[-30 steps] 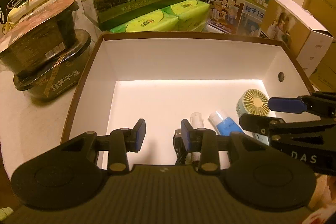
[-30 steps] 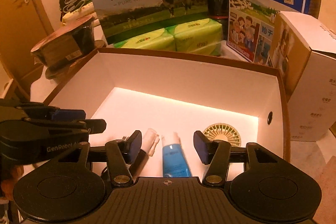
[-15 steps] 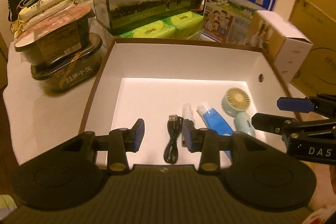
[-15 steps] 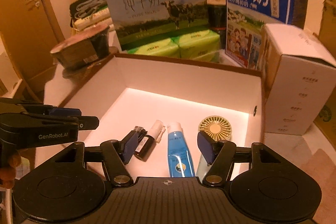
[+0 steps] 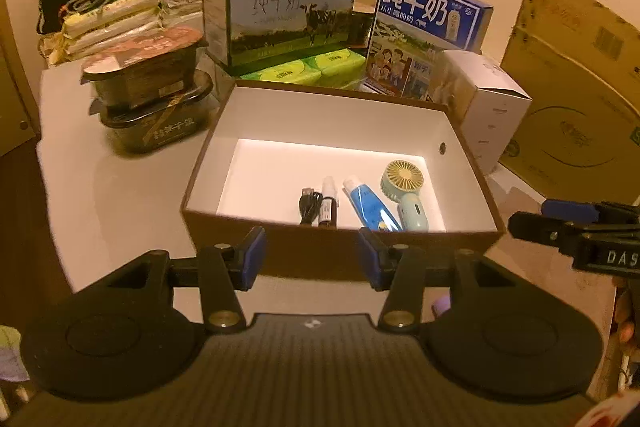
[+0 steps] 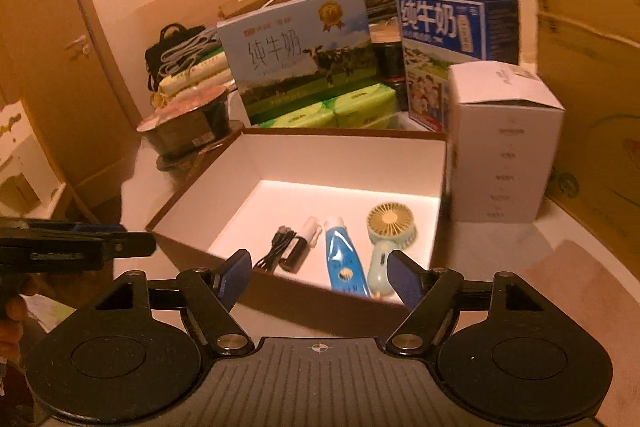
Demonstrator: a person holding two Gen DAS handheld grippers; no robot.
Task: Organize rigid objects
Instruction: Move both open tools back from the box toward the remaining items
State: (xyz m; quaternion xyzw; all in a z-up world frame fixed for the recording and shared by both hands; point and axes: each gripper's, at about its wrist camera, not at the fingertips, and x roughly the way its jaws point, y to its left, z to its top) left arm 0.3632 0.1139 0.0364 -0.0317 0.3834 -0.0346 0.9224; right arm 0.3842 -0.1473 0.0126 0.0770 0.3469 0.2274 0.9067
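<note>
A brown open box with a white inside stands on the table. In it lie a black USB cable, a small dark bottle with a white cap, a blue tube and a pale green handheld fan. My left gripper is open and empty, in front of the box's near wall. My right gripper is open and empty, at the box's near right corner; it also shows in the left wrist view.
Two milk cartons, green tissue packs, stacked black food bowls and a white box crowd behind and beside the brown box. A large cardboard box stands at the right.
Both grippers have pulled back and up out of the box; the whole box and its near wall now show. Both jaws have opened wider. The objects lie still.
</note>
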